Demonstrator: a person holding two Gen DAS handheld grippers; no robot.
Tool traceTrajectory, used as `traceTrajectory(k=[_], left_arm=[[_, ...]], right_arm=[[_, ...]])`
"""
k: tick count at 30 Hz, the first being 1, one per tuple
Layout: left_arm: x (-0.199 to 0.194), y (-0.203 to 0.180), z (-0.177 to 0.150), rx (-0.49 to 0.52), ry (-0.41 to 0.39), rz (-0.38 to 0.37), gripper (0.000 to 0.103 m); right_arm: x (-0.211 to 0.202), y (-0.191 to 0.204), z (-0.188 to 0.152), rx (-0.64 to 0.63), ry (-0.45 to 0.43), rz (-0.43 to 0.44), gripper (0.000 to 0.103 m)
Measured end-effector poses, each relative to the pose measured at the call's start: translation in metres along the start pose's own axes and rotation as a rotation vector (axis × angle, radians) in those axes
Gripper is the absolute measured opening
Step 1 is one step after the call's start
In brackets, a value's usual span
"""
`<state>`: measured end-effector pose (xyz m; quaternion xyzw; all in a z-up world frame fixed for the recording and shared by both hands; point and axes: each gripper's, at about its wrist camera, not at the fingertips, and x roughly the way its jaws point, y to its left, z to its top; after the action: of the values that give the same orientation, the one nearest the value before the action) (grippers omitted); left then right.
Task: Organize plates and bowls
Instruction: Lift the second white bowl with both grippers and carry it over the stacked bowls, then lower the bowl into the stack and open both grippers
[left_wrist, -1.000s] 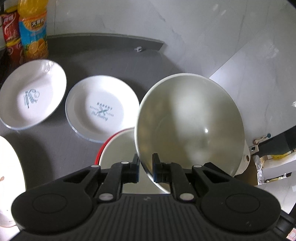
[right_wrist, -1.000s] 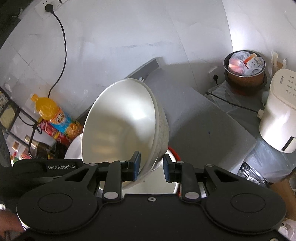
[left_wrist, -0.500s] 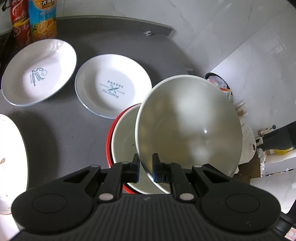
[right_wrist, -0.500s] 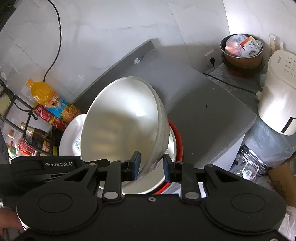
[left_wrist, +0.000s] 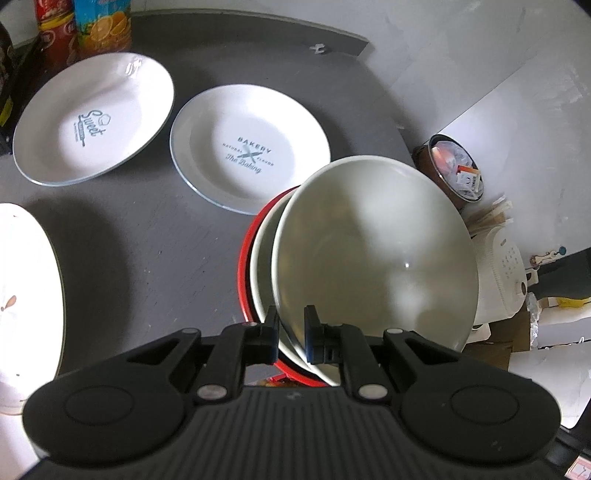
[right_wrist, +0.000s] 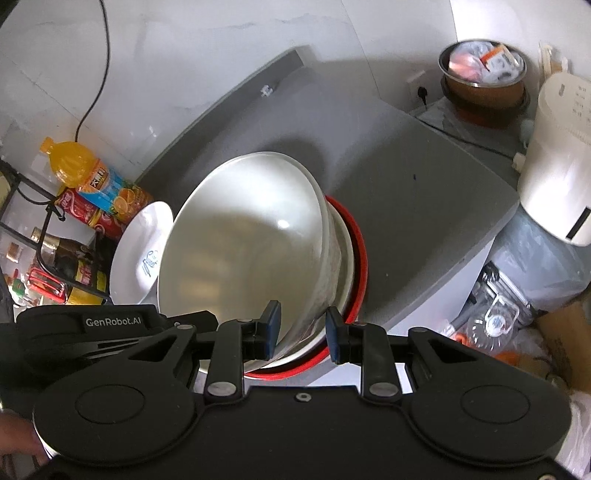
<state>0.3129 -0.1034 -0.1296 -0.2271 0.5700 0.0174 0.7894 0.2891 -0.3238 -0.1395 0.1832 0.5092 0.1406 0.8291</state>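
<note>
Grey counter, white tile walls behind, drinks bottles at the far left corner.

Left tool is clamped on the near rim of the white bowl, one pad inside, one outside. Right tool straddles the same bowl's rim with its jaws apart; a gap shows on the outer side, so it looks loose rather than gripping.

Step, as I read it: nest the bowl into the red bowl at the counter's right edge. The bowl is tilted, its far rim high, and it sits partly inside the red one; whether it already touches, I cannot tell.

To do it well:
- level the bowl before letting go, else it rocks
- centre it over the red bowl; now it's offset to the right
- lower it slowly, release the left tool only once seated
- stack is near the counter edge, so don't push outward

Bowl: plain, glossy off-white inside, deep, thin rim. Probably slippery, so watch the pinch.

Two printed plates, "Sweet" plate and "Bakery" plate, lie flat, unstacked.
</note>
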Motion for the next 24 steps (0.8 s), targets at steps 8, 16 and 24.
traceTrajectory(k=[8,16,24], left_arm=[[0.002,-0.004,0.002,-0.004,-0.001,0.014,0.012],[-0.003,-0.005,0.003,-0.012,-0.022,0.043,0.014],[-0.007,-0.006,0.004,-0.03,-0.025,0.069,0.016]], right_arm=[[0.003,-0.002,0.002,0.0,0.015,0.001,0.027],[0.0,0.001,0.007,-0.024,0.026,0.011,0.03],[-0.011,-0.002,0.013,-0.05,0.01,0.031,0.031]])
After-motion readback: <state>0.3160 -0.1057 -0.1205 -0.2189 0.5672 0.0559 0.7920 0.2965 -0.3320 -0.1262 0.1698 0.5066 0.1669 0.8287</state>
